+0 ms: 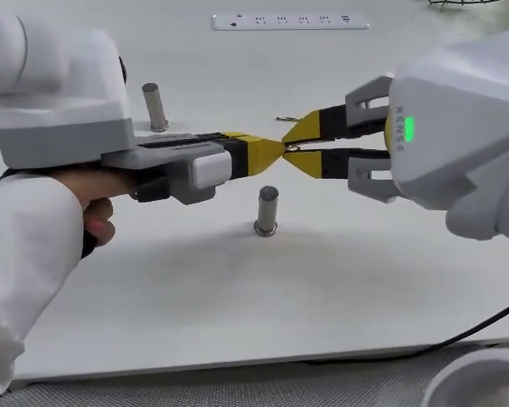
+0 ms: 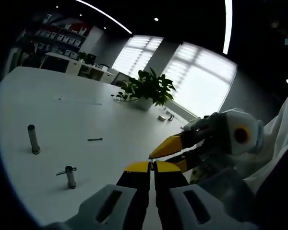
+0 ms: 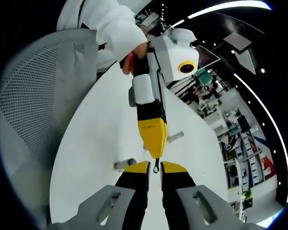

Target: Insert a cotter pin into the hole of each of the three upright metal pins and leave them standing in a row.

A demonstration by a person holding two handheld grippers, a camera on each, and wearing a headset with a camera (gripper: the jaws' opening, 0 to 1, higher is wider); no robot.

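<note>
My left gripper [image 1: 282, 151] and right gripper [image 1: 293, 147] meet tip to tip above the white table. The left gripper [image 2: 152, 166] is shut on a small cotter pin [image 3: 156, 167], whose loop hangs between the narrowly parted jaws of the right gripper [image 3: 156, 171]. One upright metal pin [image 1: 267, 210] stands just below the tips and another [image 1: 155, 107] stands further back left. In the left gripper view a bare pin [image 2: 33, 139] stands beside a pin with a cotter pin through it [image 2: 70, 176].
A loose cotter pin [image 1: 286, 119] lies on the table [image 1: 237, 297] behind the grippers. A white power strip [image 1: 290, 21] runs along the far edge and a black cable [image 1: 483, 326] crosses the near right corner. A hand in a white sleeve [image 1: 17, 254] holds the left gripper.
</note>
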